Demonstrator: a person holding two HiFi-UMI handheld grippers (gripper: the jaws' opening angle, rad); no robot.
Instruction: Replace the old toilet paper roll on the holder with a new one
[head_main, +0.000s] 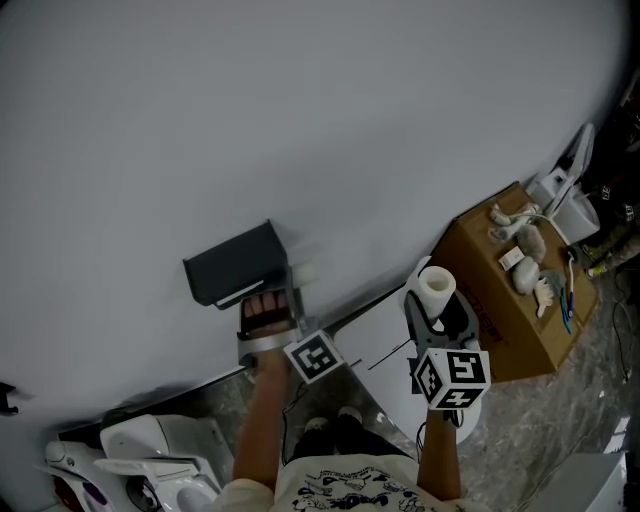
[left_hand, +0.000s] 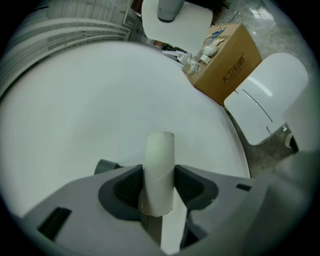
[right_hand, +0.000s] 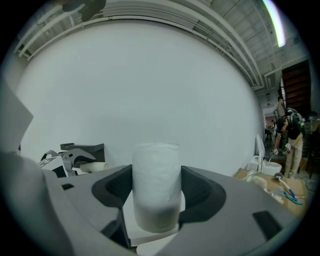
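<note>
1. Low at the far left of the head view, white plastic appliances (head_main: 150, 455) lie on the floor against the pale wall (head_main: 300, 120).
2. Right of them, a dark grey holder (head_main: 235, 265) is fixed to that wall, and the person's left hand (head_main: 265, 312) sits just below it.
3. Beside the holder's lower right corner, the left gripper (head_main: 296, 285) is clamped on a bare cardboard tube (left_hand: 160, 172). Both pads press the tube's sides, and its top end stands clear above the jaws. Whether the tube touches the holder cannot be told.
4. Between the two grippers lies a white rounded lid (left_hand: 272, 95).
5. Further right, the right gripper (head_main: 437, 305) grips a full white new roll (right_hand: 156, 182). The roll stands upright between the pads, well apart from the holder.
6. At the far right, a cardboard box (head_main: 505, 300) rests on the mottled grey floor (head_main: 600, 400), with small pale objects on top.
</note>
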